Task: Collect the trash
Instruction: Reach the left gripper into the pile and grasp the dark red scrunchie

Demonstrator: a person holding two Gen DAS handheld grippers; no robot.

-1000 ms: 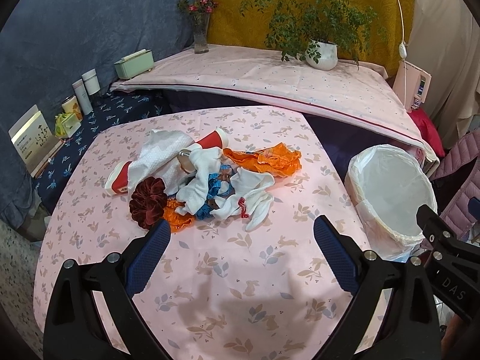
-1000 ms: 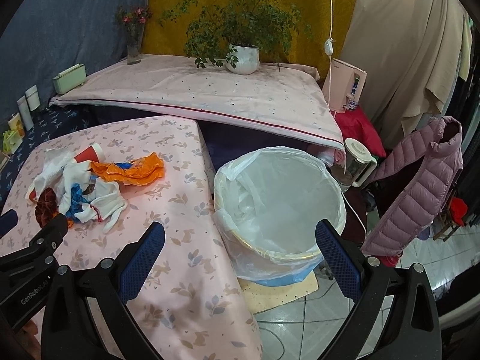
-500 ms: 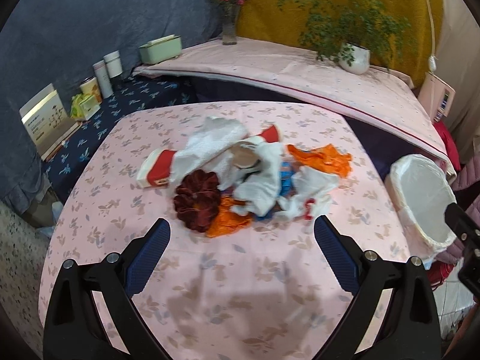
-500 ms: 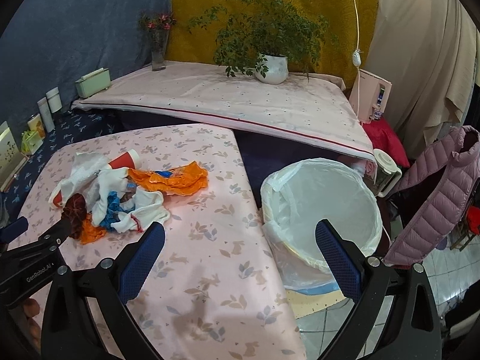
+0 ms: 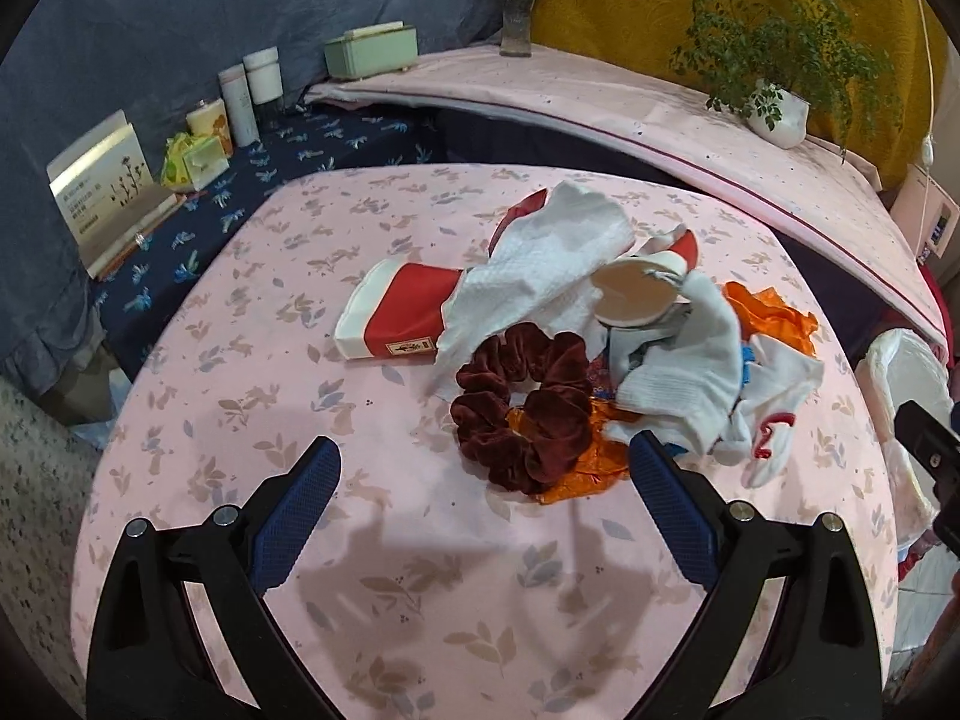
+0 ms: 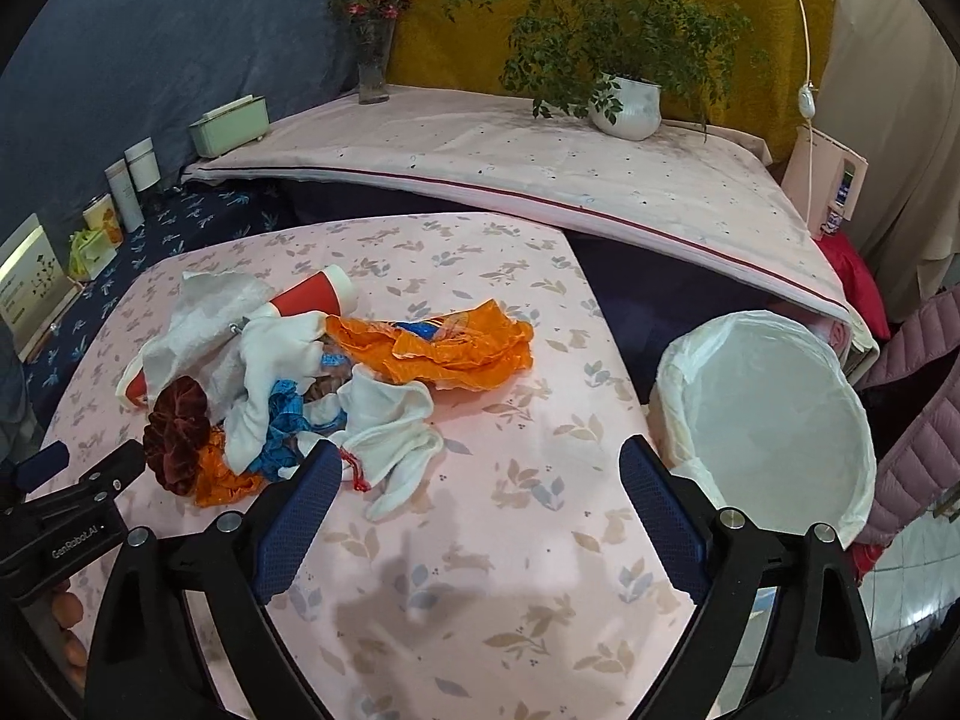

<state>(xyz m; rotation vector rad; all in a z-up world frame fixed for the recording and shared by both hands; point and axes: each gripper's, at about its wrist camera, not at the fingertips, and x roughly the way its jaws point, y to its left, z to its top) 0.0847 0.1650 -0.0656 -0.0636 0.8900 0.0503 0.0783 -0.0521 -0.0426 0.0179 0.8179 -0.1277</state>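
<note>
A trash pile lies mid-table: a dark red scrunchie [image 5: 521, 403] [image 6: 177, 433], white tissues [image 5: 543, 267], a flattened red-and-white paper cup [image 5: 401, 317], another red cup [image 6: 312, 299], an orange wrapper [image 6: 456, 348], blue scraps [image 6: 282, 420] and a white sock-like cloth [image 6: 390, 426]. A white-lined bin [image 6: 762, 420] [image 5: 900, 372] stands off the table's right edge. My left gripper [image 5: 486, 474] is open and empty, just short of the scrunchie. My right gripper [image 6: 480, 480] is open and empty, near the pile's right side.
The table has a pink leaf-print cloth [image 5: 420, 570]. Behind it is a pink-covered shelf [image 6: 510, 156] with a potted plant [image 6: 624, 96], flower vase [image 6: 372, 60] and green box [image 6: 228, 126]. Jars and a card [image 5: 102, 180] stand at left. A pink jacket [image 6: 924, 396] hangs at right.
Both grippers have moved left and closer to the trash pile. The bin has slid toward the right edge of both views. Both stay open and empty.
</note>
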